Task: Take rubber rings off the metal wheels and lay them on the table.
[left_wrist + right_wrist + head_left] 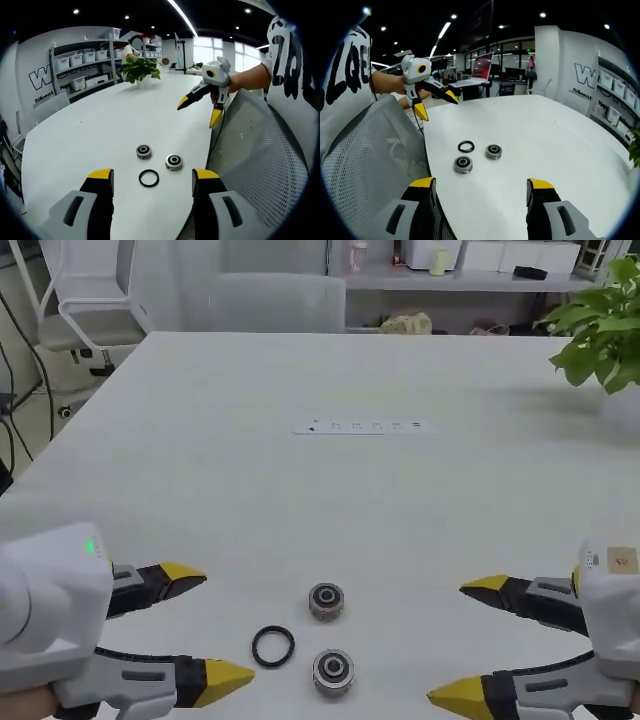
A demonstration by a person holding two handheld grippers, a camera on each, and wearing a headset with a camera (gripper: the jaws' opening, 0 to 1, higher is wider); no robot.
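**Desk** (300,490): pale, wide, mostly bare. The parts below lie near the person's edge.

**Ring** (273,646): one, black rubber. It lies flat and loose on the desk, just beside both wheels and touching neither.

**Far wheel** (326,600): small, metal, lying flat, beyond the ring and to its right.

**Near wheel** (333,670): same kind, lying flat, closer to the person and apart from the far wheel. Its rim looks dark, which may be a ring in place. On either wheel this is too small to say firmly.

**Left gripper** (218,627): jaws spread wide with nothing between them. It is held left of the ring, tips pointing toward the parts.

**Right gripper** (458,642): jaws likewise spread and empty. It is held right of the wheels, well apart from them.

**Socket strip** (362,426): set into the desk farther off.

**Plant** (600,330): at the far right. Neither it nor the strip is in the way.

**Step in hand**, by my judgement: one ring is already laid down, and both grippers stand off between grasps, about to address a wheel.

**Next move calls for**: one gripper to pin a wheel by its body, the other to catch the thin rubber edge and peel it over the rim. The wheel is small and free to slide or roll, so the hold must be firm before the pull. The ring then goes down flat beside the first.
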